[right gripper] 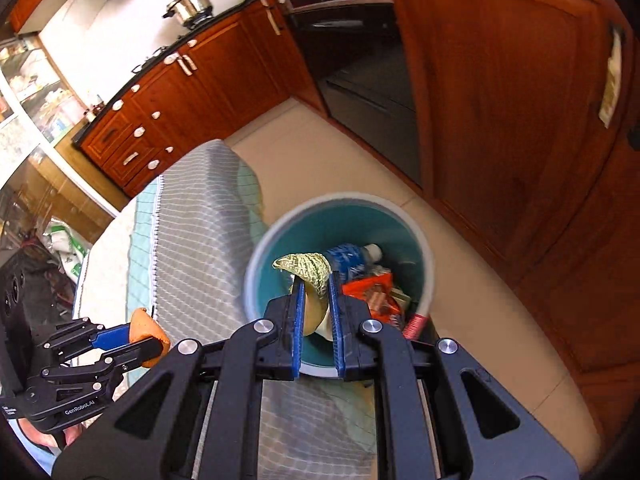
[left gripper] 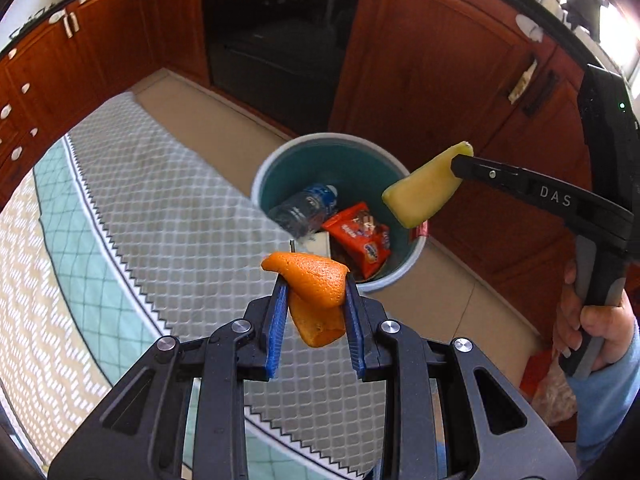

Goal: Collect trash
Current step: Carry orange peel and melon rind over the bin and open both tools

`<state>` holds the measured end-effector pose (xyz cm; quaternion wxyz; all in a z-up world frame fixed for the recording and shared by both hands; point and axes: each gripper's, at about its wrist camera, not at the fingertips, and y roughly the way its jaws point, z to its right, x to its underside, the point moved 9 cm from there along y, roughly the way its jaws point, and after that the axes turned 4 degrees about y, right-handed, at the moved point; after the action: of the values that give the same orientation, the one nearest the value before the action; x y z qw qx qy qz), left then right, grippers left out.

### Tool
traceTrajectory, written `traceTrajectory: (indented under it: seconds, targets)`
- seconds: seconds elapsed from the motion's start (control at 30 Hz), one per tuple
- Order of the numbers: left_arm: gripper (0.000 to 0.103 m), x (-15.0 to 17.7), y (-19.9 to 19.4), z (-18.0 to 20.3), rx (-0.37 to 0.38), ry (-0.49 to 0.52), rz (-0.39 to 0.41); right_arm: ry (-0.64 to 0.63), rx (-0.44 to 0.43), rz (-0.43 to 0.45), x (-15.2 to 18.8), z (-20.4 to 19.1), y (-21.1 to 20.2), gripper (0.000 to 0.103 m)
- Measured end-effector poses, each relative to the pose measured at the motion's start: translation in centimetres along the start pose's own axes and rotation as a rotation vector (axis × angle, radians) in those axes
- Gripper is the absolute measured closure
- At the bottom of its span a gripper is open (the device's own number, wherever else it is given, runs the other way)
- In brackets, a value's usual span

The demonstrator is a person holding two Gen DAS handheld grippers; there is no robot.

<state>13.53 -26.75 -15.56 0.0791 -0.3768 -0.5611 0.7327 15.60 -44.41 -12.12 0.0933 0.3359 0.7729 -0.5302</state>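
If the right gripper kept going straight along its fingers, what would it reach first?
Probably the open bin: the right gripper, shut on a melon rind, points into it, toward the bottle, though depth is unclear.

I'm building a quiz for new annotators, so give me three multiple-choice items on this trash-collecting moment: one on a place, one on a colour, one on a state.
1. Where does the bin stand?
A. on the floor beside the cloth-covered table
B. on the kitchen counter
C. inside an open cupboard

2. What colour is the snack wrapper in the bin?
A. blue
B. orange-red
C. white

3. What is the state of the left gripper?
A. open and empty
B. shut on the orange peel
C. shut on a bottle

Answers: 1 A, the bin sits on the tiled floor next to the table edge. 2 B, the wrapper lies orange-red beside the plastic bottle. 3 B, its blue pads clamp the orange peel, while the right gripper holds the melon rind.
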Motion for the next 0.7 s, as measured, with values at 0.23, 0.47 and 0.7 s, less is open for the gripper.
traceTrajectory:
  seconds: [0.23,0.47,0.7]
  targets:
    - [0.074,-2.3,5.2,3.5,0.023,0.05,-0.079,0.058,0.018,-0.031,0.6,3.9,1.3,0.091]
    - [0.05,-4.1,8.8,4.5,0.012,0.043,-0.12,0.081,0.031,-0.062,0.6,6.0,2.1,0.091]
    - [0.037,-4.0,8.8,3.7,0.004,0.008,-0.124,0.086,0.024,-0.086,0.6,6.7,3.3,0.091]
